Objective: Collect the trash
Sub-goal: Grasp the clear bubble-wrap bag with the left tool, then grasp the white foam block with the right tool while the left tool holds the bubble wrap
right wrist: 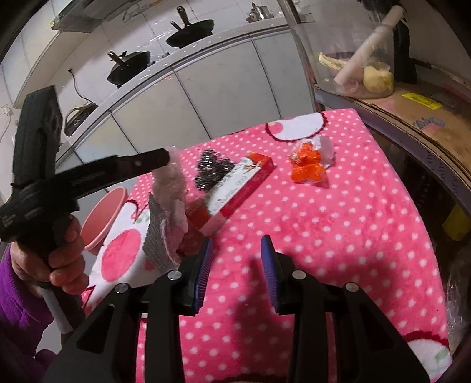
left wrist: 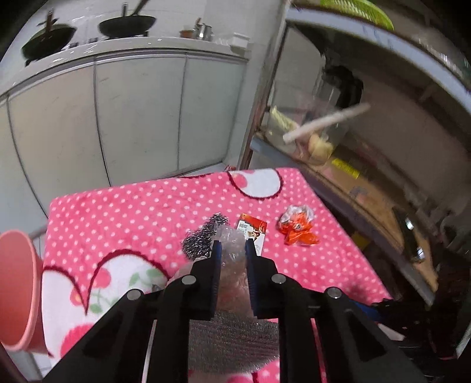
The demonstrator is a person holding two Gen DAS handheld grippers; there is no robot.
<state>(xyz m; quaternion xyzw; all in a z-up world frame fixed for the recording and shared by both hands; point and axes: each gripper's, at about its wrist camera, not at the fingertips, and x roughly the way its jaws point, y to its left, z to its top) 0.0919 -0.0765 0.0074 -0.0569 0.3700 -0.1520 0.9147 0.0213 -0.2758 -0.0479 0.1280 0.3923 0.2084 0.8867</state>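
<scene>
Above pink cloth | left gripper pinches plastic wrapper, hanging lengthwise | right gripper half-open, empty

Two grippers – left gripper, right gripper, one clear plastic wrapper with silver piece attached, one crumpled orange wrapper, one red-and-white carton, one black glittery scrap, one pink bin, two black woks –.

The blanket is bright pink with white polka dots and white patches edged in dark red; the crumpled wrapper is orange and silvery white; the box is red and white. The bin is salmon pink; the sleeve is purple.
</scene>
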